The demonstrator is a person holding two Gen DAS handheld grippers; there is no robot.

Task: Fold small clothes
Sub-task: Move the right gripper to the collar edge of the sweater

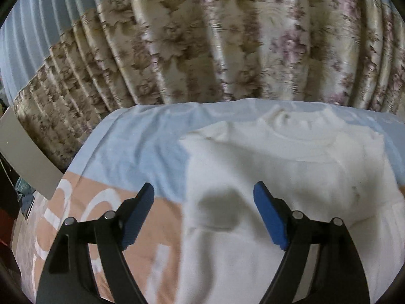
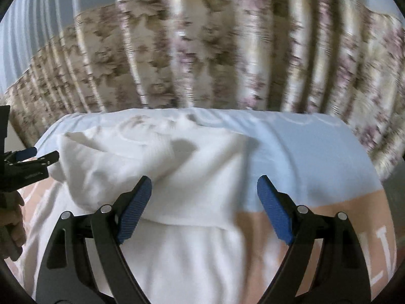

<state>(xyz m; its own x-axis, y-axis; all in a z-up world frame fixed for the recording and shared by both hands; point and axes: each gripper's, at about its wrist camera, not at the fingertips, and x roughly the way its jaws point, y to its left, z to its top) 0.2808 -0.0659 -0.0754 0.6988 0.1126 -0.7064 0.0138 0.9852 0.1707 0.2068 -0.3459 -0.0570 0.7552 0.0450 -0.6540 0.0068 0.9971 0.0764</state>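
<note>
Lying on a pale blue and peach printed bedsheet (image 1: pixel 131 157), a small white knit garment (image 1: pixel 291 172) has one side folded over itself. The left gripper (image 1: pixel 203 195) and right gripper (image 2: pixel 204 192) hover above it, jaws spread, holding nothing. Floral curtains (image 1: pixel 202 38) hang behind.

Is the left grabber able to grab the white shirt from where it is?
Probably yes. The left gripper is open right above the white shirt, which lies on the bed sheet, and nothing sits between its fingers and the cloth.
</note>
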